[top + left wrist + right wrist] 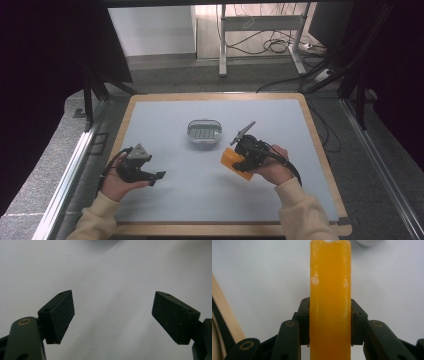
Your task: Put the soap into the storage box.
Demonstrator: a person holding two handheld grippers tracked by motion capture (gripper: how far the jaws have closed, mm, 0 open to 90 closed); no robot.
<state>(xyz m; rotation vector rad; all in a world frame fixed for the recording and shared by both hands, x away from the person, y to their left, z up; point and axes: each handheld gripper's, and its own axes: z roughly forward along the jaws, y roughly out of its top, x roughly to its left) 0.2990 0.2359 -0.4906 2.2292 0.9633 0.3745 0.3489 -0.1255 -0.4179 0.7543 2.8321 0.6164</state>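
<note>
the right gripper (239,161) is clamped on an orange block (330,302), held above the mat just in front of the small white tray (204,131); the block sticks far out past the pads, so a quick swing could lever it loose or knock the tray. the tray's ribbed inside looks empty, and the left gripper (159,176) rests with jaws spread wide, holding nothing

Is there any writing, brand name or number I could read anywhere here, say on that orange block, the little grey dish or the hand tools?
None can be read.
Orange block, clamped in the right gripper: plain faces with a few pale scuffs, no lettering.
Grey dish: dark marks inside, too small to tell if they are letters.
Left gripper, jaws open: bare black pads, no label.
Table: blank pale surface.
</note>
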